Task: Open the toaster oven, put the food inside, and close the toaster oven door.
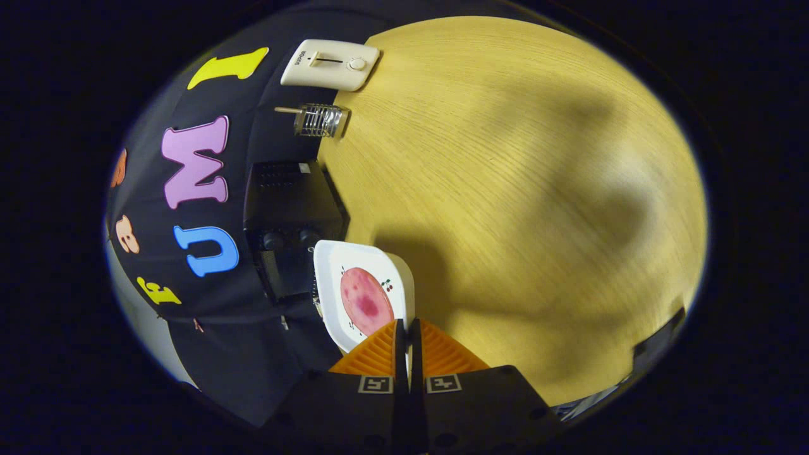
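Observation:
My gripper (407, 332) is shut on the near rim of a white plate (335, 265), both fingers pressing on its edge. The plate carries a round pink slice of food (365, 300) and is held up in the air, seen nearly edge-on and tilted. Just beyond the plate stands the black toaster oven (287, 221) against the booth wall, with two knobs showing on its front. Whether its door is open I cannot tell, since the plate covers part of it.
The wooden table (518, 189) spreads wide beside the oven. Farther along the wall lie a small wire rack with a handle (319, 120) and a white flat device with a slider and a knob (330, 64).

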`<act>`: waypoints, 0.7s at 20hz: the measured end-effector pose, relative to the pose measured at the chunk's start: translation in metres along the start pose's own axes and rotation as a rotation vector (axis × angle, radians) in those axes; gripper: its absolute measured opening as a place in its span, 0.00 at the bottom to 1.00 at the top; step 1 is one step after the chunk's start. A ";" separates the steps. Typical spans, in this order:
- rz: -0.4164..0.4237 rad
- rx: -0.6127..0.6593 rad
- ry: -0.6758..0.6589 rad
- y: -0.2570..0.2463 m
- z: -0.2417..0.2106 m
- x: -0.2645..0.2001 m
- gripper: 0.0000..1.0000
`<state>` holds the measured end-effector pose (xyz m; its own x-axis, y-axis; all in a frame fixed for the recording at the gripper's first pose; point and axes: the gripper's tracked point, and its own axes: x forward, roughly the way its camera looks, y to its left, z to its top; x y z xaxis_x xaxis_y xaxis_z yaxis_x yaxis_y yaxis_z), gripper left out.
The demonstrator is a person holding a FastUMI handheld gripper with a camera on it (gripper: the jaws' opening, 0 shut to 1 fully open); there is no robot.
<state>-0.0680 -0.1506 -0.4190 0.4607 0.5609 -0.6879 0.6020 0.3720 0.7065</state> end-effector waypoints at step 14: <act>0.006 0.105 -0.148 0.095 -0.069 0.109 0.05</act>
<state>-0.0051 -0.0032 -0.4153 0.5507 0.4450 -0.7062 0.6601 0.2857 0.6948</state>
